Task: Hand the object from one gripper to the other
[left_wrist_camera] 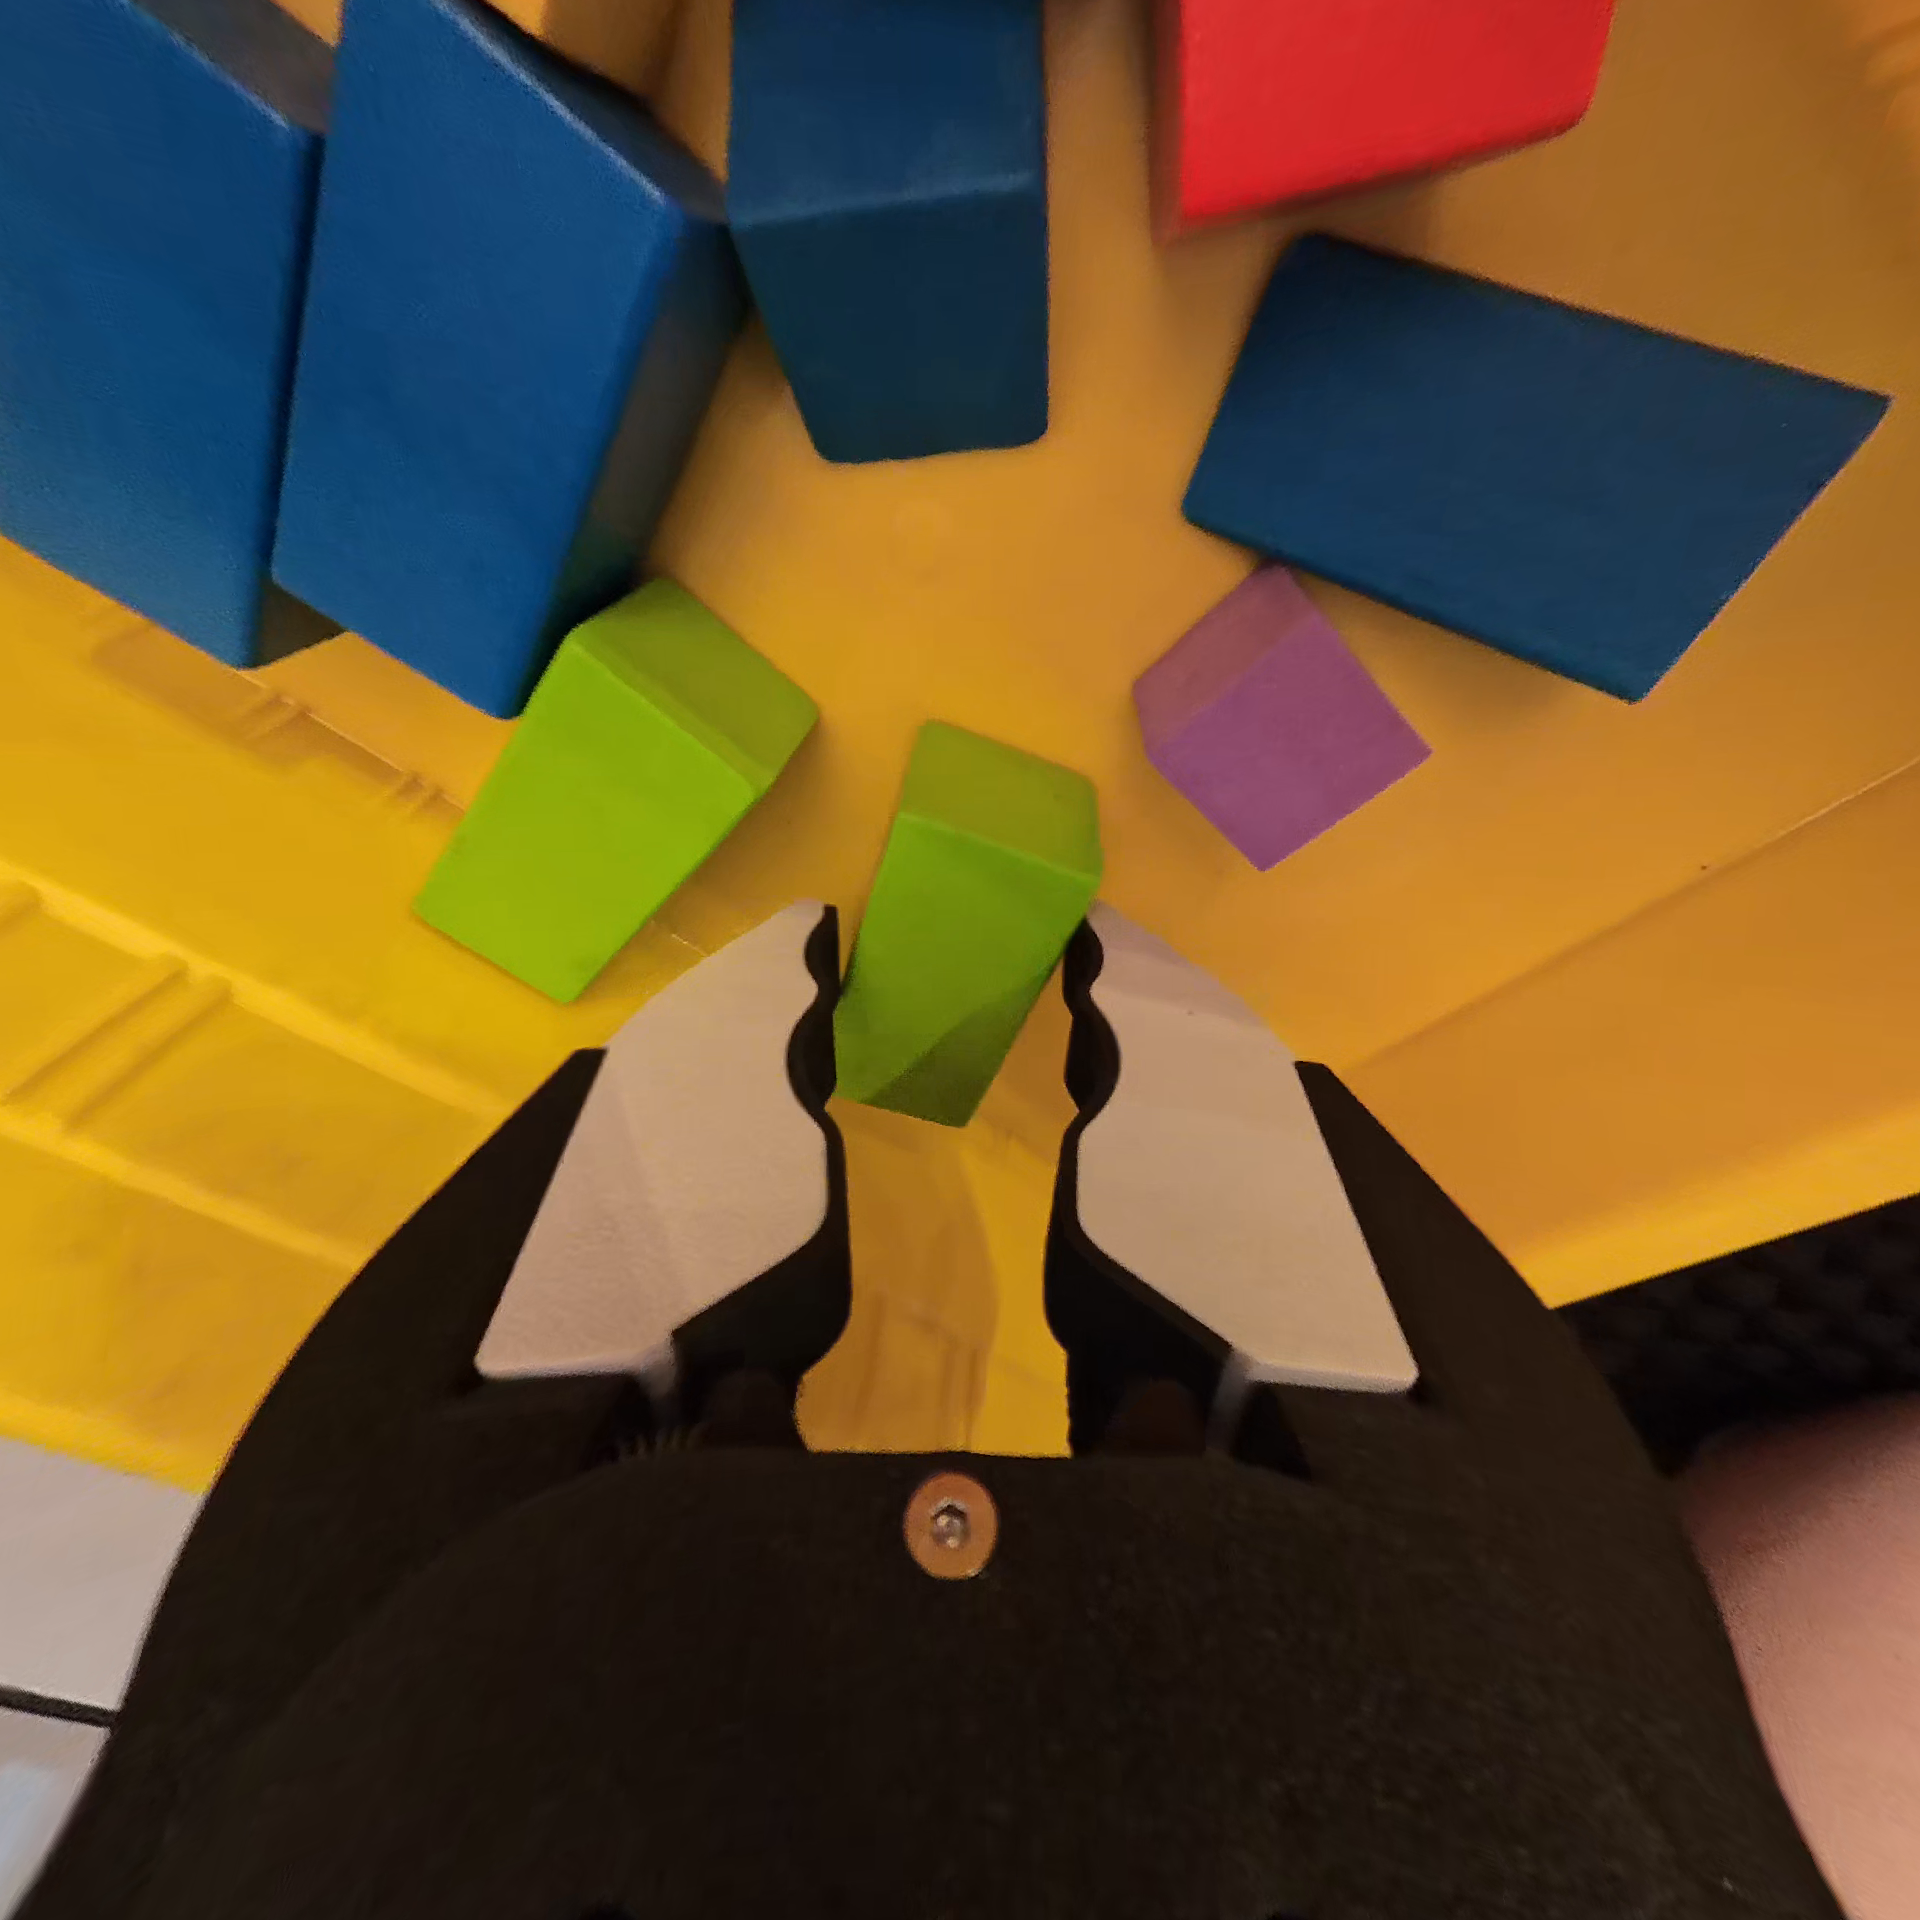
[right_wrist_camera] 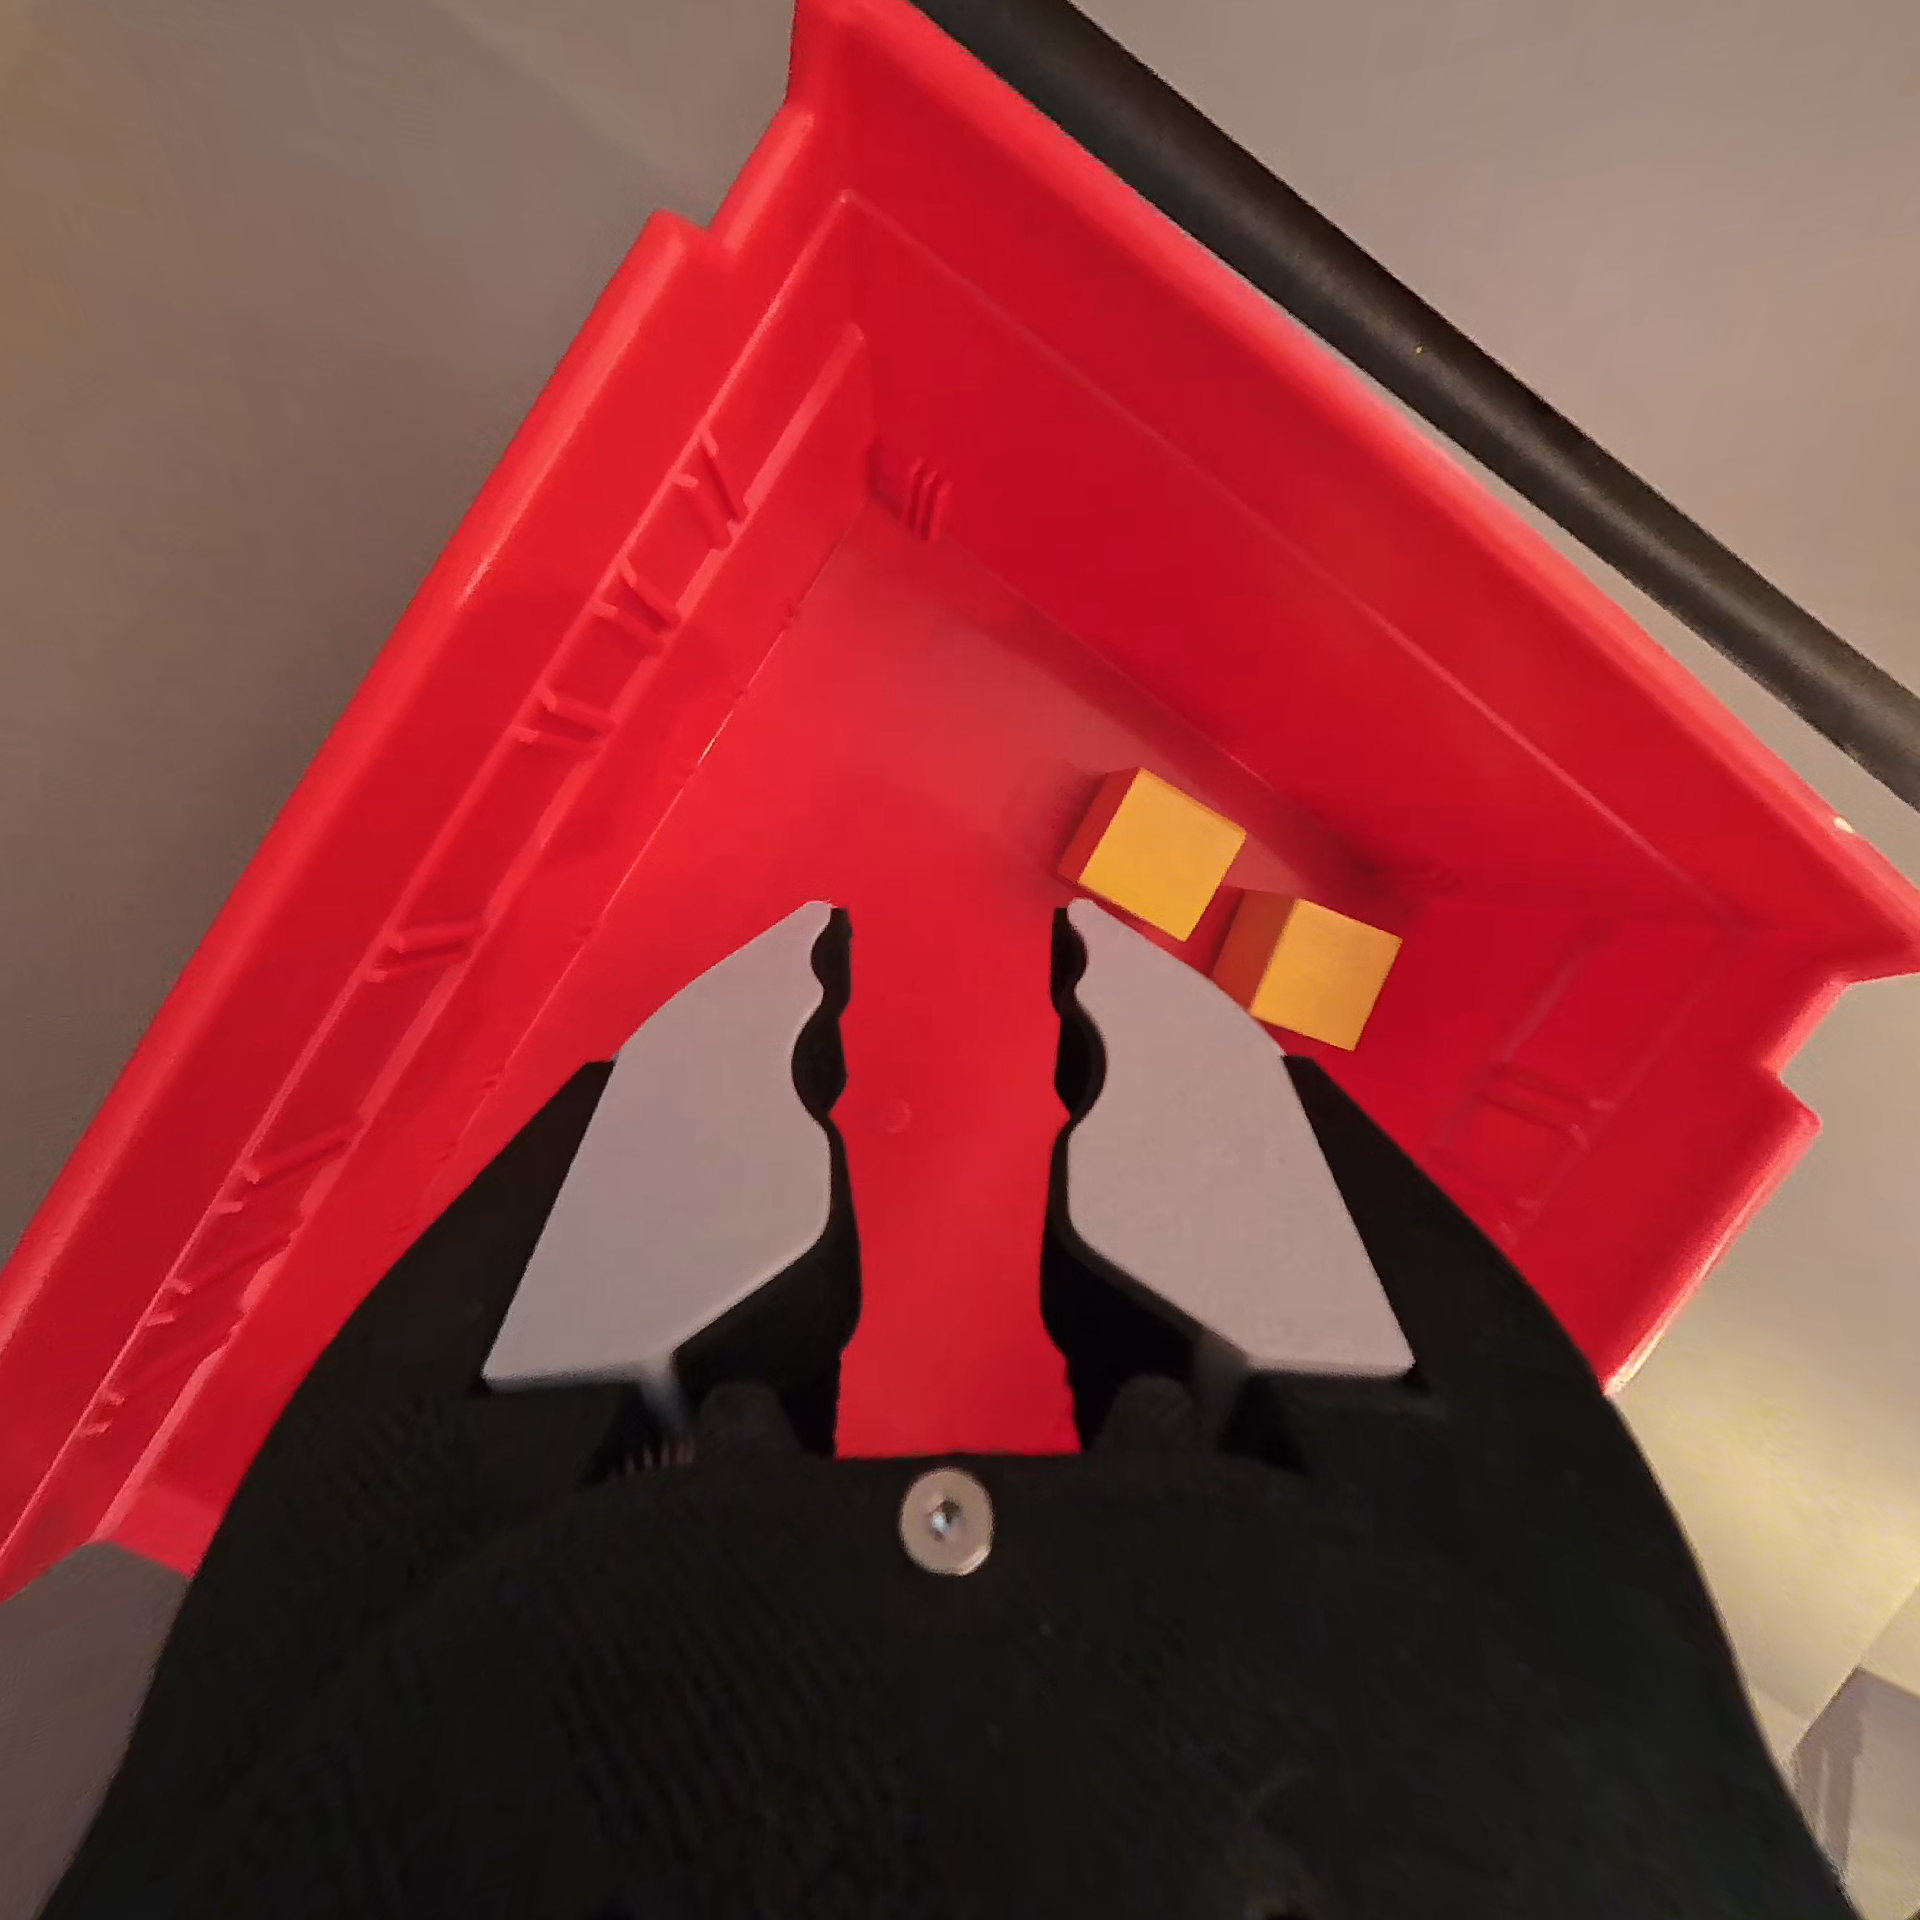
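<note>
Pointing away — green block between tool.

Black grippers, grey fingers, silver screws

Both views are bright, evenly lit and warm in tone, with strong colour and no harsh glare. In the left wrist view, soft shadows fall beside the blue blocks ahead of the tool, and the blocks nearest the top edge are slightly blurred and stretched by the wide lens. In the right wrist view, the red bin bends outward toward the edges, its rim softly blurred. The black tool body closest to each camera is dark and soft.
</note>
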Available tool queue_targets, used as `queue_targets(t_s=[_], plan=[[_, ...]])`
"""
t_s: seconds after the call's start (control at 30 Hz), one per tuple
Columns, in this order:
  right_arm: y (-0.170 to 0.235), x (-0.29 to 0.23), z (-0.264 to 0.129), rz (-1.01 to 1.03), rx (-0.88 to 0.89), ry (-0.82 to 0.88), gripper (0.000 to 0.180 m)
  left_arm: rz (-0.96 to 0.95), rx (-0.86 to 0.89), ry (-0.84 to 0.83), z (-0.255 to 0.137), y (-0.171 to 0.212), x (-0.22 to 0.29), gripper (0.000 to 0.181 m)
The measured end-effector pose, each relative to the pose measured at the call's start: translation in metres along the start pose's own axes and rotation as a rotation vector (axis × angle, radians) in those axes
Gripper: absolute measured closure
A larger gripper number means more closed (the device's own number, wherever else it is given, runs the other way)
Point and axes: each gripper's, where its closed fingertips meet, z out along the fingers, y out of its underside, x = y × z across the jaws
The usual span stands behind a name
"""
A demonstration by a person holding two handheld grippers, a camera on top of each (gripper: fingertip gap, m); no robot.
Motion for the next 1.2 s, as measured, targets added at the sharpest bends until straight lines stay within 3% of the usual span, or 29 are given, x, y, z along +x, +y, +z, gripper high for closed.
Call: queue_targets(t_s=[0.2, 0.47, 0.77, 0.87, 1.0, 1.1, 1.2], plan=[[-0.003, 0.0, -0.003, -0.009, 0.021, 0.005, 0.143, 0.028, 0.014, 0.018, -0.003, -0.002, 0.006, 0.142], [-0.006, 0.001, -0.007, -0.011, 0.041, 0.015, 0.143, 0.065, 0.166, 0.022, -0.034, -0.015, 0.015, 0.143], [-0.043, -0.017, -0.04, -0.096, 0.257, 0.026, 0.145, 0.11, 0.661, -0.04, -0.121, -0.052, 0.018, 0.143], [-0.07, -0.051, -0.064, -0.208, 0.43, -0.029, 0.145, 0.159, 0.84, -0.006, -0.153, -0.07, 0.03, 0.144], [-0.1, -0.139, -0.108, -0.376, 0.712, -0.3, 0.145, 0.243, 1.081, 0.124, -0.196, -0.097, 0.06, 0.144], [-0.104, -0.202, -0.133, -0.515, 0.877, -0.472, 0.132, 0.291, 1.232, 0.331, -0.225, -0.114, 0.089, 0.144], [-0.099, -0.243, -0.149, -0.715, 1.05, -0.443, 0.115, 0.28, 1.274, 0.6, -0.244, -0.125, 0.113, 0.145]])
